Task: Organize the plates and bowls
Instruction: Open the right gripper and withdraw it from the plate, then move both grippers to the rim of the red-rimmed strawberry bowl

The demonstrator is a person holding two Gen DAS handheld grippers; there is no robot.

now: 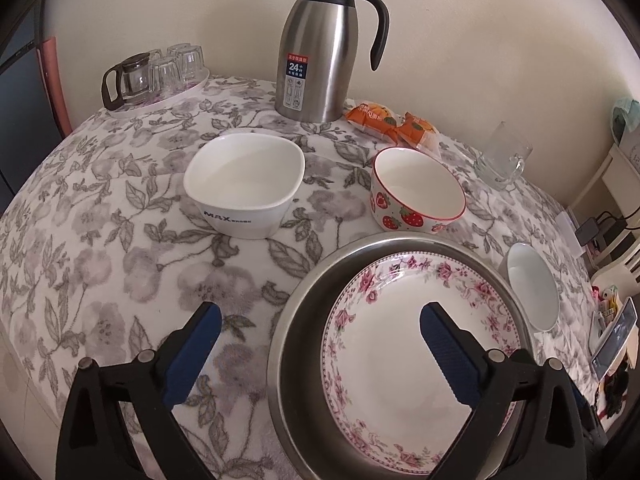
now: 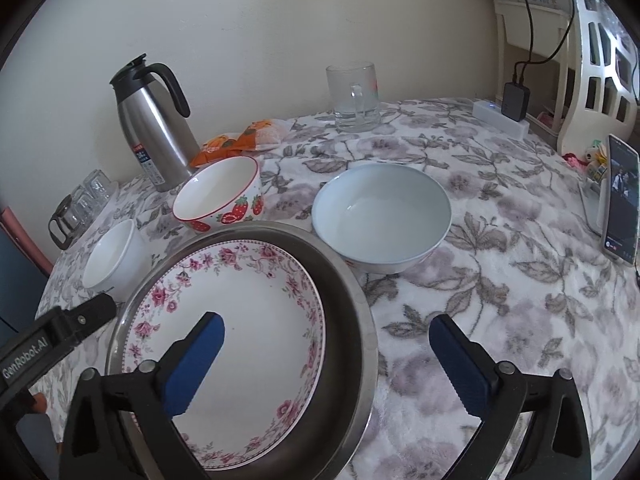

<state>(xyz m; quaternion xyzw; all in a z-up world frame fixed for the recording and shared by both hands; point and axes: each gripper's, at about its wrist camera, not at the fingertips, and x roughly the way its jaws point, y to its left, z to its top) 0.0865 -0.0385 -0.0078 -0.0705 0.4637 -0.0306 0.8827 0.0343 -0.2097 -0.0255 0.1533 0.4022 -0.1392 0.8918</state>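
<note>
A floral-rimmed plate [image 1: 404,336] [image 2: 240,320] lies inside a steel pan [image 1: 308,312] [image 2: 352,328] at the table's near edge. Behind it stand a square white bowl [image 1: 244,184] [image 2: 114,258], a strawberry bowl [image 1: 416,192] [image 2: 220,196] and a pale round bowl [image 1: 534,284] [image 2: 382,216]. My left gripper [image 1: 320,320] is open and empty, straddling the pan's left rim. My right gripper [image 2: 326,332] is open and empty, straddling the pan's right rim. The left gripper's body [image 2: 60,336] shows at the left of the right wrist view.
A steel thermos jug [image 1: 320,56] [image 2: 152,128], orange snack packets [image 1: 392,122] [image 2: 240,140] and a glass mug [image 1: 502,160] [image 2: 354,96] stand at the back. A tray of glasses [image 1: 160,76] sits back left. A phone [image 2: 620,200] and charger [image 2: 516,100] are at the right.
</note>
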